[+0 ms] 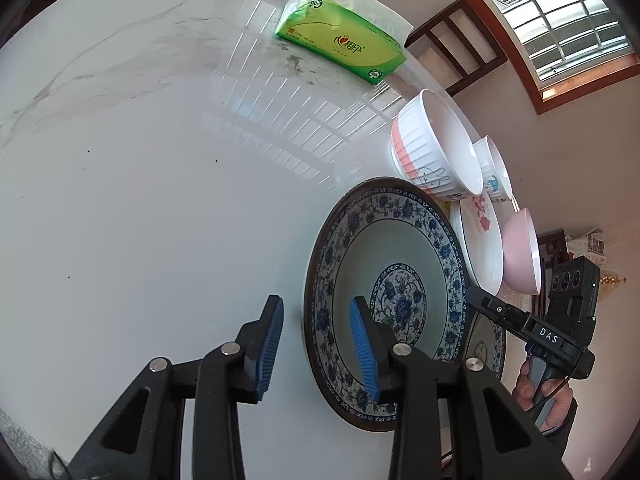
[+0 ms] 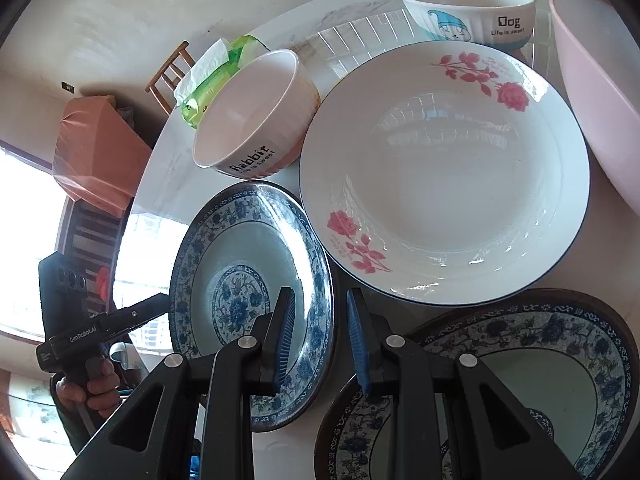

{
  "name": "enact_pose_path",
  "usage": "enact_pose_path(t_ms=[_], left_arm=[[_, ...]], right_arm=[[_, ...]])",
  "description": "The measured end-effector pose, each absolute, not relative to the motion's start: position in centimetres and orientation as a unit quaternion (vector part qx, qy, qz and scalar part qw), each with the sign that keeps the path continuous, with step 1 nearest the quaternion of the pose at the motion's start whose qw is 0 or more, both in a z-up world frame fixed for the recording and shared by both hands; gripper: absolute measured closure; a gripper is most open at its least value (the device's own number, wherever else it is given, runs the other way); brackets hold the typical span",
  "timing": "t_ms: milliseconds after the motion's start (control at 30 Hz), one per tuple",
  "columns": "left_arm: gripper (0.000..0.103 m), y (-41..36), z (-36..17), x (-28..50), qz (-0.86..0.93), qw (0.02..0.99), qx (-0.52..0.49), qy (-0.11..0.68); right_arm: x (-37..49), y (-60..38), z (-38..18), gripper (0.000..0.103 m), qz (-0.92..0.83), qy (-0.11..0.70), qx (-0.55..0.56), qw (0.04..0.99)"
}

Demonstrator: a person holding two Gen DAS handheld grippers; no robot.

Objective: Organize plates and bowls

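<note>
Blue-patterned plate (image 2: pixel 248 280) lies flat on the table, a second blue plate (image 2: pixel 560 360) just beside it. White rose plate (image 2: pixel 444 176) sits behind both. Rabbit bowl (image 2: pixel 252 116), Dog bowl (image 2: pixel 468 4) and pink bowl (image 2: pixel 596 80) stand upright and empty around it.

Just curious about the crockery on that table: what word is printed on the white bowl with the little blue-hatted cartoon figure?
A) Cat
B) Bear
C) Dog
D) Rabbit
C: in the right wrist view the white bowl with the blue-hatted cartoon figure reads "Dog", with "Life is sweet" beneath it; "Rabbit" is on the pink-striped white bowl nearby.
</note>
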State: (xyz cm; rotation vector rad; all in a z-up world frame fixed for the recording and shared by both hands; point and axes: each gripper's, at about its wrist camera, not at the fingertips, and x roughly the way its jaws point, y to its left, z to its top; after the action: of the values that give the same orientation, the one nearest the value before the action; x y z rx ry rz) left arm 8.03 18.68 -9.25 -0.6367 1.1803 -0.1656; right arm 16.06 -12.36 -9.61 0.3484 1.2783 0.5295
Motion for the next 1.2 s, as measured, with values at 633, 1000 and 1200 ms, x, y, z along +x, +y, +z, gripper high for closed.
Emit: enact_pose_path(t_ms=[633, 1000, 1200], left_arm=[[0.087, 17.6, -9.8, 8.6, -0.077, 0.784, -0.253, 0.561], [0.087, 19.5, -7.8, 6.6, -0.066, 0.799, -0.238, 0.548], [0.087, 20.7, -6.6, 4.9, -0.054, 0.808, -0.224, 0.542]], right_arm=[[15.9, -11.6, -10.1, 0.088, 0.244, 0.588, 0.131, 0.760], [12.5, -10.4, -8.7, 0.088, 0.239, 0.575, 0.139, 0.770], [10.3, -9.0, -8.3, 0.088, 0.242, 0.576, 0.147, 0.767]])
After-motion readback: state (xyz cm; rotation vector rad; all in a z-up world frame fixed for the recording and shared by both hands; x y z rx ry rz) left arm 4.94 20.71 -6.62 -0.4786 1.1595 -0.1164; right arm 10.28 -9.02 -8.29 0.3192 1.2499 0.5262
